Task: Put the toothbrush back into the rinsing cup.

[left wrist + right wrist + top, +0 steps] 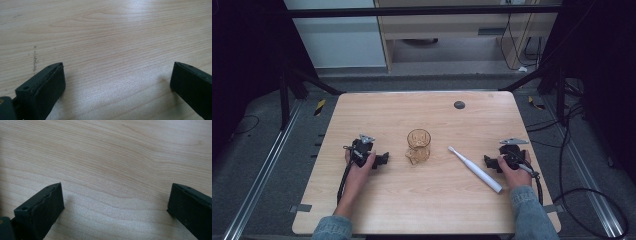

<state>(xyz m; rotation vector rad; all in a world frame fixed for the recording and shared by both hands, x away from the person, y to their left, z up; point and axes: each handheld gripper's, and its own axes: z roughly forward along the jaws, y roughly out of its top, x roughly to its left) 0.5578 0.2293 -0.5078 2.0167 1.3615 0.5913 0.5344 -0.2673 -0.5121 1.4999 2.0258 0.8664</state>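
- Two grippers rest low on the wooden surface (377, 210), near the person's side, and both have their jaws spread wide with nothing between them.
- Left gripper (382, 160) lies just to the left of the cup, its jaws pointing toward it; in the left gripper view I see bare wood between the jaws.
- Right gripper (488, 162) lies near the handle end of the toothbrush, also empty.
- Between the two hands, the white toothbrush (474, 169) lies flat and diagonal, with its head toward the cup.
- A little farther, near the middle, the amber glass cup (418, 145) stands upright, apart from the toothbrush.
- I judge that the work is at its start: nothing is grasped yet. The next move probably calls for pinching the thin toothbrush, which needs a low, careful approach, while the other gripper steadies the cup.
- Beyond the cup the surface is open up to the far edge, where a small dark disc (459, 105) sits; there is much room for moving.
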